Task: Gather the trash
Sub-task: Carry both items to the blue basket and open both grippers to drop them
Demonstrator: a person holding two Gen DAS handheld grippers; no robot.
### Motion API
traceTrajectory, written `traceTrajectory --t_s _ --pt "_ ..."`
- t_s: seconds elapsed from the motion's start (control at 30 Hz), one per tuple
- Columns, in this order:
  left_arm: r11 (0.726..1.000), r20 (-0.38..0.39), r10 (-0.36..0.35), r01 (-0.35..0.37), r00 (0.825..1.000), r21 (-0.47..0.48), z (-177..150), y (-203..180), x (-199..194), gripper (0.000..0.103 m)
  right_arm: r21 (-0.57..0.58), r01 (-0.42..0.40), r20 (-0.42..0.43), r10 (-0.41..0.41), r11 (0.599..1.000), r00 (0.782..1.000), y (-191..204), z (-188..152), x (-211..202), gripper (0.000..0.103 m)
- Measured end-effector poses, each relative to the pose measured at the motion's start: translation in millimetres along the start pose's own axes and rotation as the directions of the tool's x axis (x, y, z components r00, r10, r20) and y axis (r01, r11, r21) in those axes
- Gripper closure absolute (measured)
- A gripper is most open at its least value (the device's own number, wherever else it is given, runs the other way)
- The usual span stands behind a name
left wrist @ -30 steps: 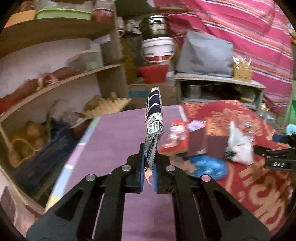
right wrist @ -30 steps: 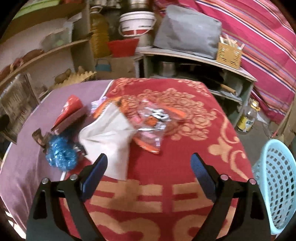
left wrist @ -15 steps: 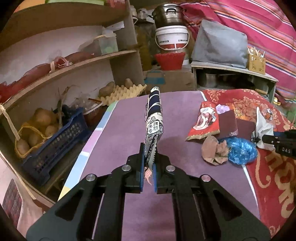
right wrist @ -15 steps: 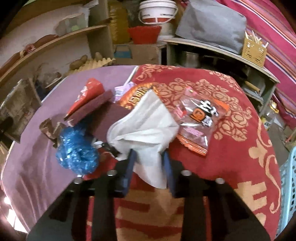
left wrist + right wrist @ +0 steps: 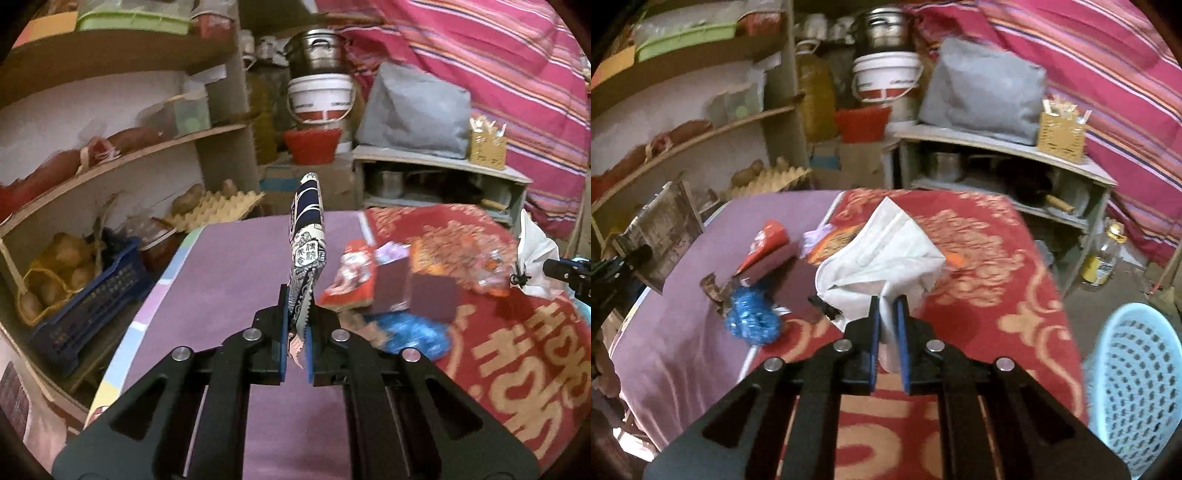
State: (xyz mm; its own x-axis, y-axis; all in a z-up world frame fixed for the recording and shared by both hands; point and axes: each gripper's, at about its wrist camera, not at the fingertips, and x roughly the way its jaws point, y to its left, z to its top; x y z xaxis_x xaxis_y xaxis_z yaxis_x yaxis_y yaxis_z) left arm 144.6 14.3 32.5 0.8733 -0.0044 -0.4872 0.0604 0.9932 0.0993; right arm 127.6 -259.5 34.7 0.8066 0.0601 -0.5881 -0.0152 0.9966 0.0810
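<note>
Now left gripper [image 5: 296, 338] clamps patterned wrapper [image 5: 306, 236]; right gripper [image 5: 887, 343] pinches white tissue [image 5: 882, 251]; blue basket [image 5: 1137, 373] beside.

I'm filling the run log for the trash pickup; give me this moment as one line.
left gripper: shut on patterned wrapper | right gripper: shut on white tissue | blue basket: at right | remaining: blue wad, red packet

A glossy printed foil wrapper [image 5: 306, 251], a soft matt white tissue [image 5: 882, 254] and a crinkly shiny blue plastic bag [image 5: 753, 317] lie over smooth purple and red patterned cloth [image 5: 979, 258], beside a perforated pale-blue plastic basket [image 5: 1137, 387].
</note>
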Motion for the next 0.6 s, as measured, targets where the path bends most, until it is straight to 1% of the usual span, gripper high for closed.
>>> traceTrajectory --t_s 0.2,0.33,0.43,0.6 --pt "0.997 0.026 -0.074 0.074 0.997 0.017 11.1 -43.5 -8.0 0.098 0.051 0.073 0.027 -0.075 0.996 0.997 -49.5 -0.2 -22.8 0.094" --pt "0.991 0.038 -0.132 0.131 0.990 0.041 16.4 -80.5 -11.9 0.098 0.077 0.119 0.033 -0.122 0.990 0.992 -81.4 -4.5 -35.9 0.094" --pt "0.982 0.038 -0.182 0.180 0.982 0.065 19.2 -112.6 -13.8 0.098 0.098 0.153 0.024 -0.156 0.983 0.987 -107.1 -12.7 -43.7 0.094" --pt "0.959 0.025 -0.264 0.260 0.964 0.117 18.5 -171.5 -14.7 0.098 0.137 0.197 -0.001 -0.199 0.971 0.980 -145.3 -28.9 -53.3 0.094"
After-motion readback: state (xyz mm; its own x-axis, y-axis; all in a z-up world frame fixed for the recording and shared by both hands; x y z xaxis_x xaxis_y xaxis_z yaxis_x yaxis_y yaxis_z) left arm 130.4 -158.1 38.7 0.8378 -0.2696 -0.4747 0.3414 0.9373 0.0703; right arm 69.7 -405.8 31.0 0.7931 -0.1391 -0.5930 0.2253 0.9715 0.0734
